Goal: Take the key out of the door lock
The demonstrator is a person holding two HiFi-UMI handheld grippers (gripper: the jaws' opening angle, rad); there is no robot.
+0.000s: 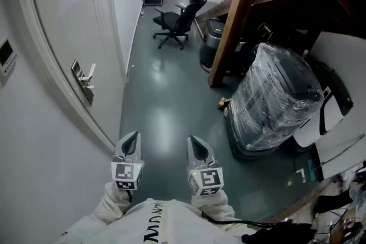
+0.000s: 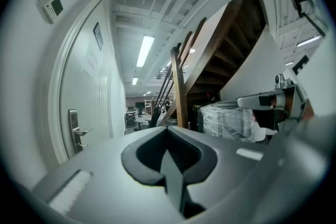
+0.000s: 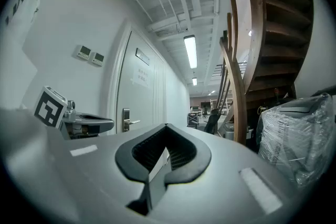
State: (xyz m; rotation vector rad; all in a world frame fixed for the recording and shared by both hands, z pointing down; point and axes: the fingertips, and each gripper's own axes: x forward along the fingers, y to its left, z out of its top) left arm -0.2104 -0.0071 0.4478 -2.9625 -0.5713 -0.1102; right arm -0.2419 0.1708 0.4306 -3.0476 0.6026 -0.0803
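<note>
The left gripper [image 1: 131, 144] and right gripper [image 1: 198, 148] have their jaws closed and empty, well apart from the door lock [image 1: 84, 86]. One should approach it level, opening its jaws early.

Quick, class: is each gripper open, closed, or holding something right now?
Left gripper: closed, holding nothing.
Right gripper: closed, holding nothing.
</note>
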